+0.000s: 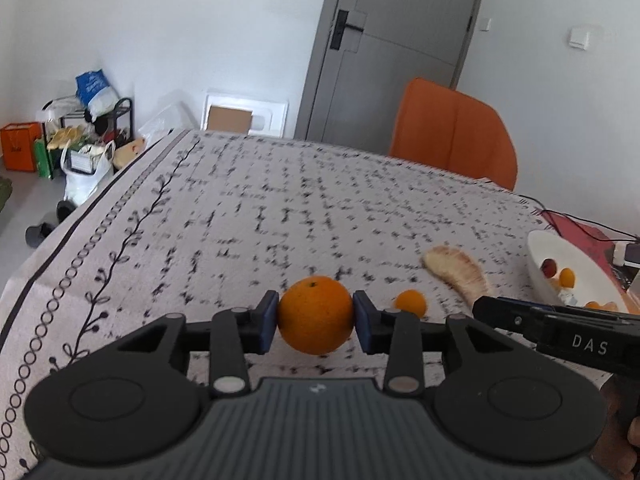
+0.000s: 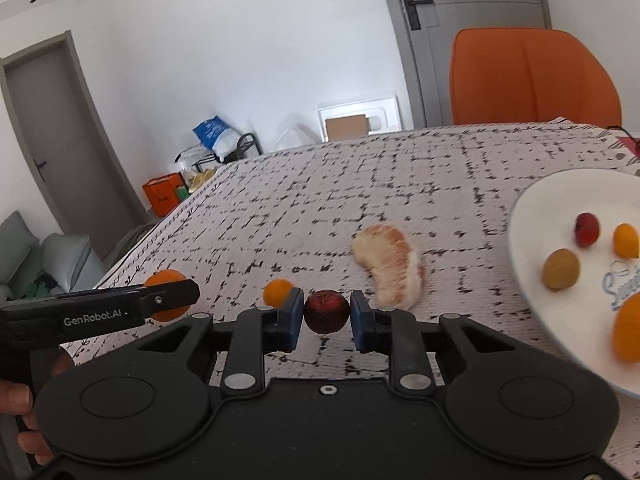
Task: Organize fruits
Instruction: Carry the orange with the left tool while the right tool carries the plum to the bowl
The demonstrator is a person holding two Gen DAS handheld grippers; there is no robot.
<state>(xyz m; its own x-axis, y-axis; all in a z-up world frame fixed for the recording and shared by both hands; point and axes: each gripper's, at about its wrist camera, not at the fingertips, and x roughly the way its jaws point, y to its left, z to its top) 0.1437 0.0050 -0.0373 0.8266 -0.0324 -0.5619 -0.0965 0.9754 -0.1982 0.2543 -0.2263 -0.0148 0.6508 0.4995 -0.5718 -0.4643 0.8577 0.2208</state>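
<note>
Patterned cloth covers the bench (image 1: 280,208). Left tool (image 1: 315,316) clamps a firm, heavy orange (image 1: 315,314) at its widest girth; right tool (image 2: 326,312) clamps a small dark-red fruit (image 2: 326,311), likely soft-skinned, near the white bowl (image 2: 532,216).

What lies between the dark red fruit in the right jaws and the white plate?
Nothing visible blocks it. The dark red fruit is lifted; the peeled pomelo segment lies on the tablecloth ahead, left of the direct line to the white plate.
</note>
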